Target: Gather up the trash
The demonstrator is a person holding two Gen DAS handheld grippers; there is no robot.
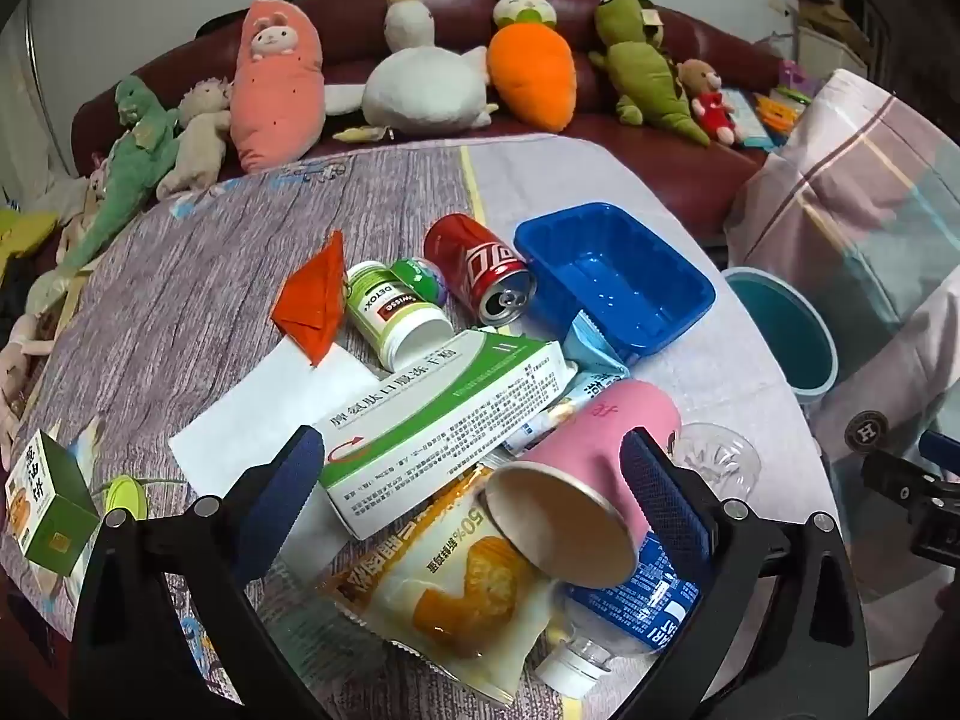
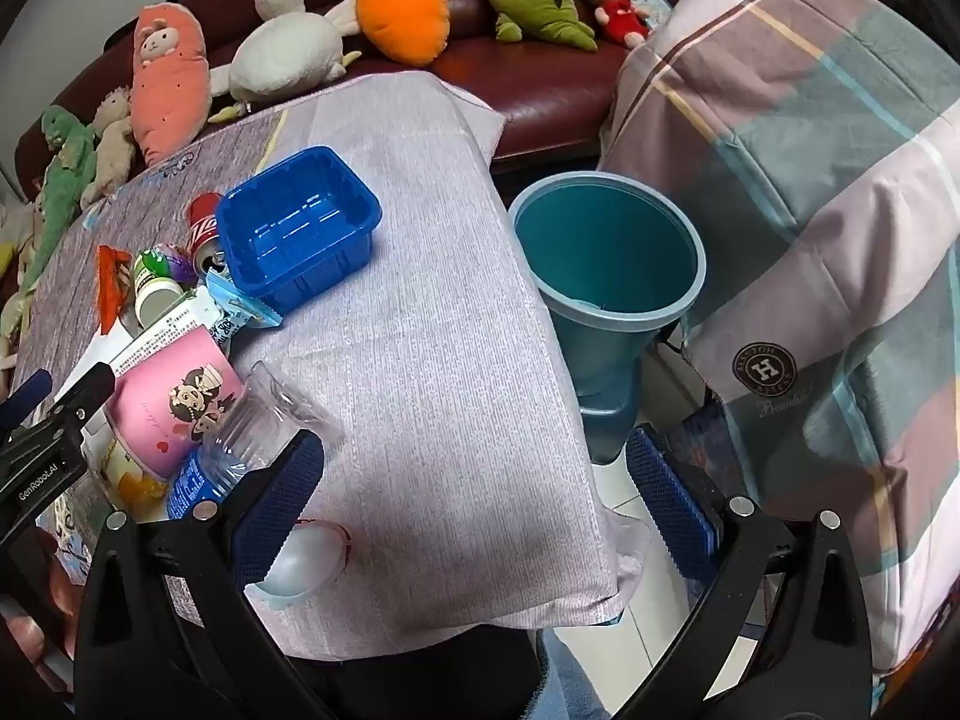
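The left gripper [image 1: 474, 468] hangs over a heap of rubbish on the grey-lilac cloth-covered table [image 1: 240, 252], its blue-padded fingers [image 1: 282, 498] spread wide and gripping nothing. Between them, low in the left wrist frame, a pink paper cup [image 1: 591, 468] lies on its side with its open mouth toward the camera, resting on a yellow snack wrapper [image 1: 444, 594] and a clear plastic bottle with a blue label [image 1: 630, 606]. Just above the cup sits a white-and-green cardboard medicine box [image 1: 444, 414], and above that, mid-frame, a white pill bottle with a green label [image 1: 396, 312], a red soda can on its side [image 1: 477, 267] and a folded red paper piece [image 1: 315, 300]. A blue plastic tray [image 1: 618, 276] stands empty right of the can. A small green carton [image 1: 45, 510] sits at the lower left edge.

The right gripper [image 2: 474, 492] is held over the table's right edge, its fingers [image 2: 276, 498] likewise wide apart and empty. Past them, right of centre in that view, a teal round plastic bin [image 2: 606, 264] stands on the floor beside the table, close against a plaid quilt [image 2: 810, 180]. A row of plush toys [image 2: 288, 48] lines the dark red sofa [image 2: 540, 90] along the top.
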